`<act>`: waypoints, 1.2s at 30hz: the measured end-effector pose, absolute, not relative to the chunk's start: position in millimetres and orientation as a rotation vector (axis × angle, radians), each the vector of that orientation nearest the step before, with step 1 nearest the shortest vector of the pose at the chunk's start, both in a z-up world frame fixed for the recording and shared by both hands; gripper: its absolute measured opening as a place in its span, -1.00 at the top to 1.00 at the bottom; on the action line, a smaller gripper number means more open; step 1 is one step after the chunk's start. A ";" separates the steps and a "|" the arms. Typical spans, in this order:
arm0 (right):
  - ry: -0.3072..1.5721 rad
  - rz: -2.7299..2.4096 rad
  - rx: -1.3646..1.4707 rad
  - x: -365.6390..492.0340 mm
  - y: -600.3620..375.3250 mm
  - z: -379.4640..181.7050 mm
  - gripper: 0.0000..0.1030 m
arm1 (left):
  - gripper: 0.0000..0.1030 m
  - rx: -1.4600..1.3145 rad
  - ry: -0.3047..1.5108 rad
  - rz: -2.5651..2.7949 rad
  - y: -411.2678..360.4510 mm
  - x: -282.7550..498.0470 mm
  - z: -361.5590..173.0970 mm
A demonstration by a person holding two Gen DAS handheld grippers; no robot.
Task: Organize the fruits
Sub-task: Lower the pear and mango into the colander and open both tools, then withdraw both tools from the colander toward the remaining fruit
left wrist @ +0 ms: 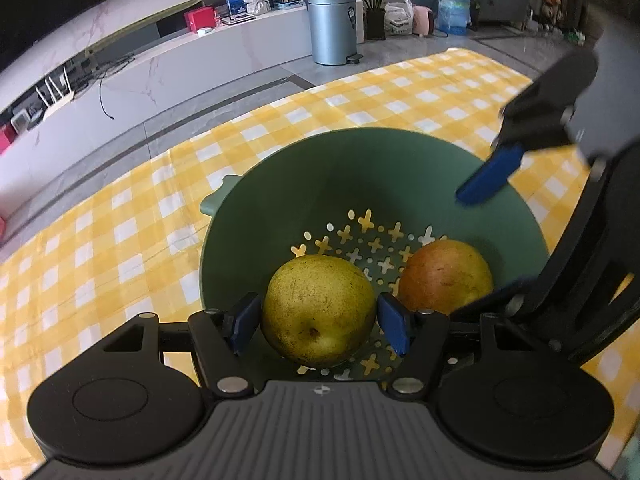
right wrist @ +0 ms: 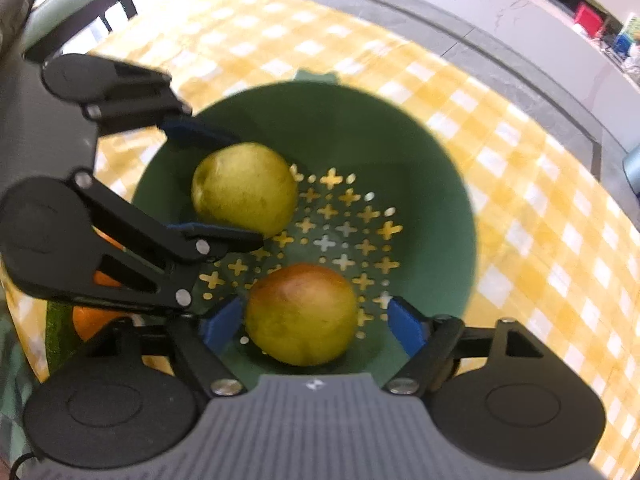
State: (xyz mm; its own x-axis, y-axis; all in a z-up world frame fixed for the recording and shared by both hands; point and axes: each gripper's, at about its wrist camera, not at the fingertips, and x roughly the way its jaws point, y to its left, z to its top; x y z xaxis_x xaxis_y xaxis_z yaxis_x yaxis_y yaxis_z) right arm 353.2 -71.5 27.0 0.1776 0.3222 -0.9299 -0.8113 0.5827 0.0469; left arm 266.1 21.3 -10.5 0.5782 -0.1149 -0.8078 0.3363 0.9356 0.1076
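Note:
A green perforated colander (left wrist: 280, 176) (right wrist: 440, 184) stands on a yellow checked cloth. Two fruits lie inside it. A yellow-green pear (left wrist: 318, 310) (right wrist: 244, 188) sits between the pads of my left gripper (left wrist: 318, 322) (right wrist: 208, 184), which touch or nearly touch its sides. A red-and-yellow fruit (left wrist: 444, 276) (right wrist: 300, 314) sits between the open fingers of my right gripper (right wrist: 316, 322) (left wrist: 492, 232), with a clear gap on each side.
An orange fruit (right wrist: 94, 322) lies left of the colander, behind the left gripper's frame. The checked cloth (left wrist: 100, 240) covers the table. Beyond the table edge are a grey bin (left wrist: 332, 28), a low TV cabinet and a water bottle (left wrist: 454, 8). A dark chair (right wrist: 80, 4) stands at the far left.

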 end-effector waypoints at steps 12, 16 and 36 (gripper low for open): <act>1.076 0.840 -0.494 343.4 -83.4 36.9 -0.58 | -0.44 0.446 0.902 -0.246 5.1 259.3 -22.3; 1.079 0.817 -0.481 342.4 -84.0 37.8 -0.58 | -0.49 0.437 0.872 -0.244 7.6 257.5 -21.4; 0.817 0.614 -0.182 294.3 -131.5 79.1 -0.58 | -0.54 0.268 0.741 -0.306 17.5 213.1 42.4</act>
